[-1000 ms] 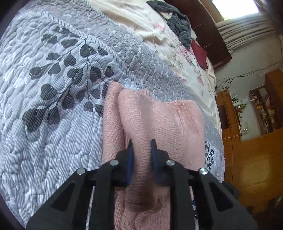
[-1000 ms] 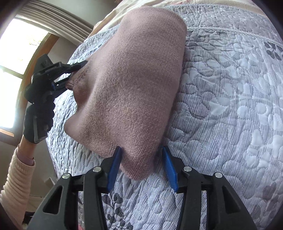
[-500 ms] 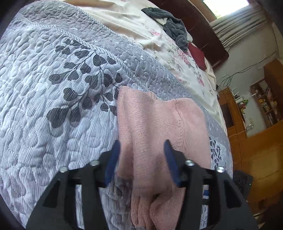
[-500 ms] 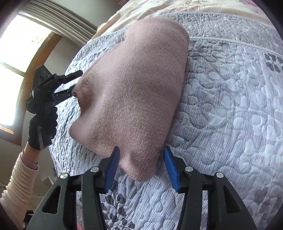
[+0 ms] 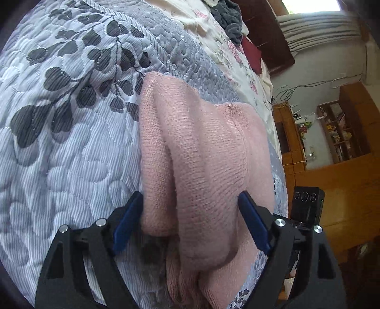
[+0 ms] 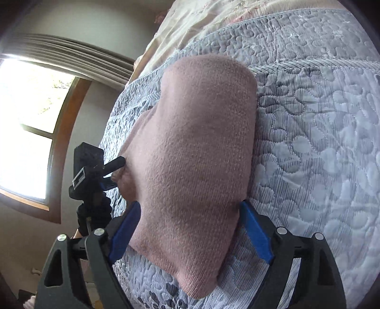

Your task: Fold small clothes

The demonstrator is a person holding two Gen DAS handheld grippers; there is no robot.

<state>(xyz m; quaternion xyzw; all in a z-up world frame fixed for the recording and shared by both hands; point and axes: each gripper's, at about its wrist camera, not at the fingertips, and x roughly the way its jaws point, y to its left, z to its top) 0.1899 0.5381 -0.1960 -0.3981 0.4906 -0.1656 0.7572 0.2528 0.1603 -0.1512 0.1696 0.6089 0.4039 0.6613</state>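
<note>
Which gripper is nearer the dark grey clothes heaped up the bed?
Left. The left gripper faces the dark grey clothes across the pink knit garment; the right gripper shows no heap in its view.

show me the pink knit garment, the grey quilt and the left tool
pink knit garment (image 5: 209, 152), left wrist view, top fold
grey quilt (image 5: 71, 142), left wrist view, leaf print
left tool (image 5: 190, 221), left wrist view, between fingertips
</note>
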